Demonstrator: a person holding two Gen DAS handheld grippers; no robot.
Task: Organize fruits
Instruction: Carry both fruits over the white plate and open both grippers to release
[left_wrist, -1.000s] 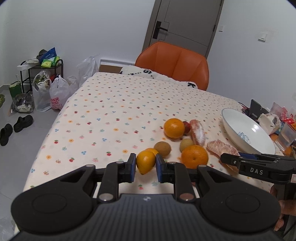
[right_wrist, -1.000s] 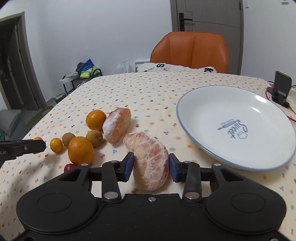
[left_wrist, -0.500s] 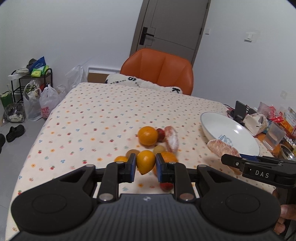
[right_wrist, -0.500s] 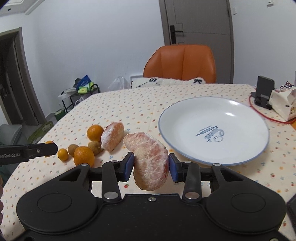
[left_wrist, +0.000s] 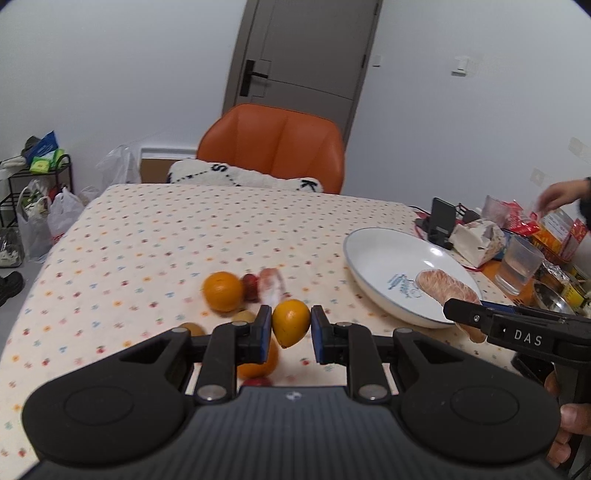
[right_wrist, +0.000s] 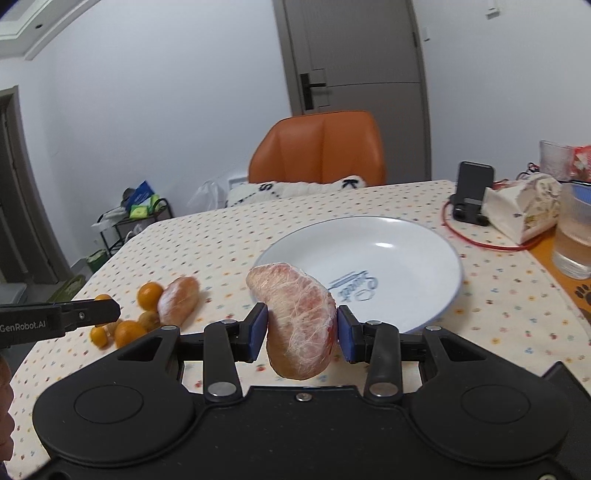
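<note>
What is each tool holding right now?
Left tool: closed on a small yellow-orange citrus fruit, lifted off the table.
Right tool: closed on a peeled pomelo segment, held near the white plate.

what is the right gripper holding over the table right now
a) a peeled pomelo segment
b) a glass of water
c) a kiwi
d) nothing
a: the right gripper is shut on the peeled pomelo segment, lifted near the white plate.
</note>
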